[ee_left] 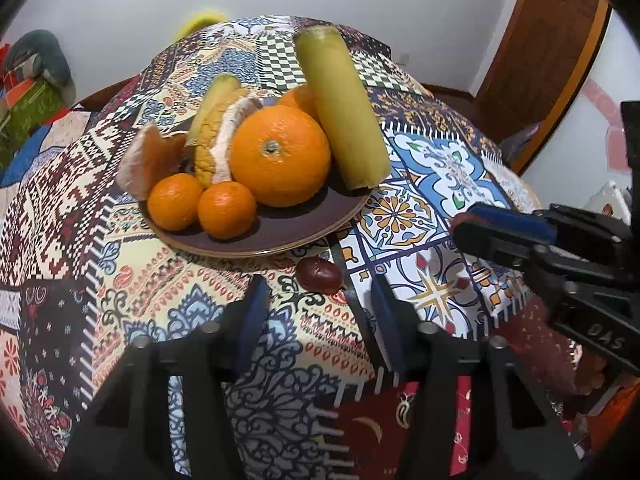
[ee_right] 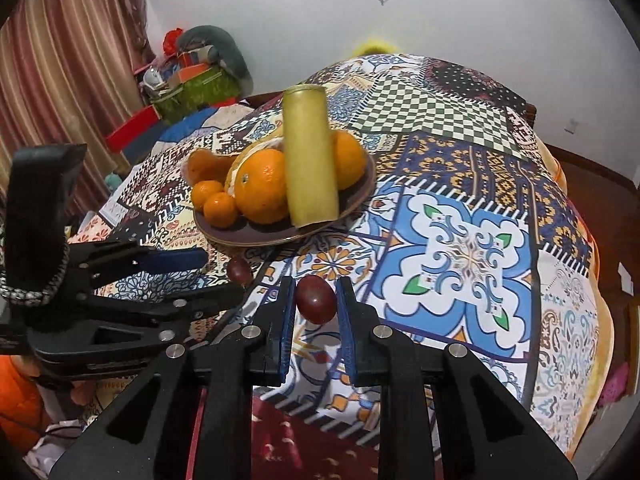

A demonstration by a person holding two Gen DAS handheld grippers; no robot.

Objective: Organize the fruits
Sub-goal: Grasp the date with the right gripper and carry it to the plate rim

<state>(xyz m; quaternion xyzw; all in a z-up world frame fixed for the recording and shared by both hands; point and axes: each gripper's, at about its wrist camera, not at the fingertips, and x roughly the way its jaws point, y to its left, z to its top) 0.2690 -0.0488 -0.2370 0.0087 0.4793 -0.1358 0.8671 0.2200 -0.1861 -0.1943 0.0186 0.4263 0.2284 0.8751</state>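
A brown plate (ee_left: pixel 280 236) (ee_right: pixel 240 236) holds a big orange (ee_left: pixel 280 156) (ee_right: pixel 262 186), small tangerines (ee_left: pixel 226 210) (ee_right: pixel 219 209), peeled citrus pieces (ee_left: pixel 150 162) and a yellow-green cane piece (ee_left: pixel 342 108) (ee_right: pixel 310 156). A dark red jujube (ee_left: pixel 319 275) (ee_right: pixel 239 270) lies on the cloth just ahead of my open, empty left gripper (ee_left: pixel 320 292). My right gripper (ee_right: pixel 315 300) is shut on a second dark red jujube (ee_right: pixel 316 299), held above the cloth. The right gripper also shows in the left wrist view (ee_left: pixel 464 222), and the left gripper in the right wrist view (ee_right: pixel 224 274).
A patterned patchwork cloth (ee_left: pixel 440 172) (ee_right: pixel 468 248) covers the round table. A cluttered green box (ee_right: pixel 192 88) and a striped curtain (ee_right: pixel 68 60) stand beyond the table's left. A wooden door (ee_left: pixel 552 52) is at the far right.
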